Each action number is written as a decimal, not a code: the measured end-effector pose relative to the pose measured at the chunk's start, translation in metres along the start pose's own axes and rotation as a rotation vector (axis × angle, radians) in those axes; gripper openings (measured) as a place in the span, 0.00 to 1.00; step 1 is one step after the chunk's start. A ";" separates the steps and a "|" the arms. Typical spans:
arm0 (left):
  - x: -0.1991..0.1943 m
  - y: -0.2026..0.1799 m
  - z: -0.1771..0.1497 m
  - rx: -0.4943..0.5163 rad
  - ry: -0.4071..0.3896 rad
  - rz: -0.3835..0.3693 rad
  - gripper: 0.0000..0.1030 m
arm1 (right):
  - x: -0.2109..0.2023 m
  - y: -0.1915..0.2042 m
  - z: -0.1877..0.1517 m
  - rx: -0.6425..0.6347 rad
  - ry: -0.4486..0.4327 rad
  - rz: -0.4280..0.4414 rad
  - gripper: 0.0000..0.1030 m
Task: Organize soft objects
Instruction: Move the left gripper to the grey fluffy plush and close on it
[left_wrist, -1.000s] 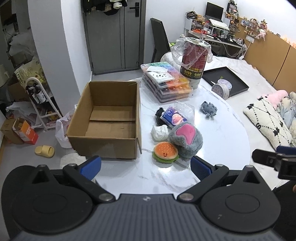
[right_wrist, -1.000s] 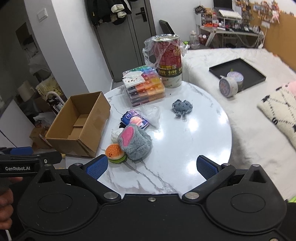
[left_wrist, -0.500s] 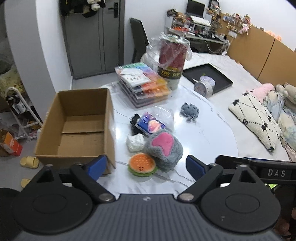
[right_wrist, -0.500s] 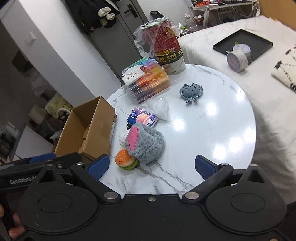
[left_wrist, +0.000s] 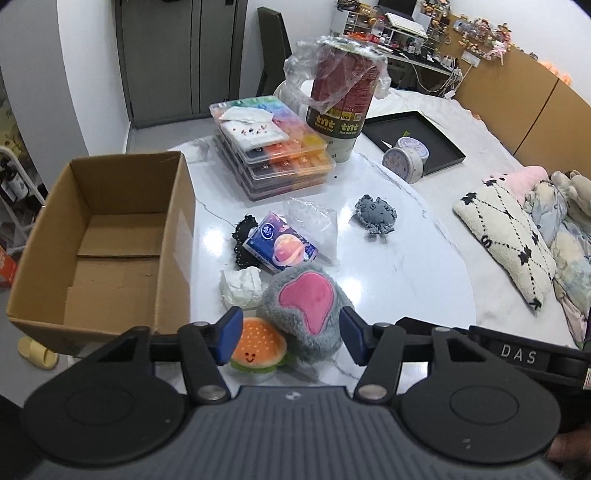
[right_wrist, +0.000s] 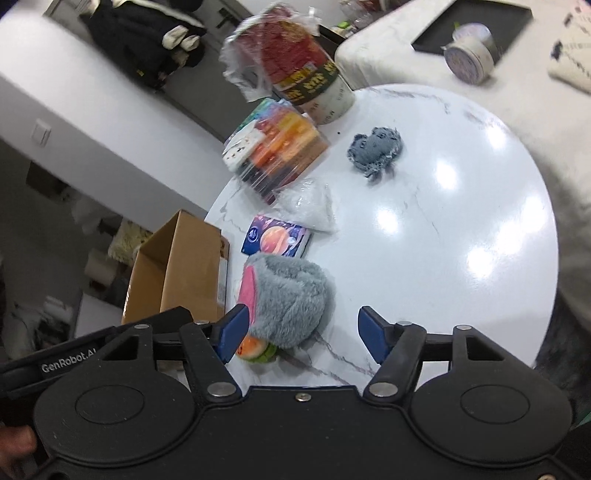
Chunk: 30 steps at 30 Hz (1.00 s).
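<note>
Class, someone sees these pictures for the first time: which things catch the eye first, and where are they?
The grey plush with a pink patch sits at the white table's near edge, a burger toy beside it. An open cardboard box stands on the left, and a red tub under clear plastic at the back.

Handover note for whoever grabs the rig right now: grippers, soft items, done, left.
Left gripper: jaws just been closing, nothing pinched; burger plush and grey-pink plush sit between the fingers.
Right gripper: jaws just been closing, nothing held, lined up on the same grey-pink plush.
Cardboard box: open, nothing in it.
On the table: grey crab plush, tissue pack, white crumpled piece, black fuzzy item.
Done: nothing boxed.
Left: all soft items, presumably into the box.
</note>
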<state>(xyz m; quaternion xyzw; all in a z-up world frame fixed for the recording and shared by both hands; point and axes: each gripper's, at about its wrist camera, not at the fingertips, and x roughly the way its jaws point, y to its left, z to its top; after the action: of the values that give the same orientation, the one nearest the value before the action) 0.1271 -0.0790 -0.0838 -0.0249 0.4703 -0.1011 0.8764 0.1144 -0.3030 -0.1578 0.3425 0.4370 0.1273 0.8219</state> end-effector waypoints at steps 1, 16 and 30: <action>0.003 0.000 0.001 0.000 0.003 -0.001 0.54 | 0.002 -0.002 0.001 0.011 0.002 0.007 0.63; 0.043 0.003 0.021 -0.093 0.021 -0.028 0.54 | 0.039 -0.022 0.001 0.150 0.024 0.094 0.51; 0.084 0.001 0.020 -0.101 0.114 -0.038 0.59 | 0.059 -0.008 -0.006 0.067 0.012 0.070 0.62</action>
<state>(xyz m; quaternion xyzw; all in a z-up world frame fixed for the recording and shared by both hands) 0.1887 -0.0959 -0.1413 -0.0722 0.5232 -0.0952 0.8438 0.1438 -0.2763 -0.2031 0.3842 0.4336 0.1431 0.8024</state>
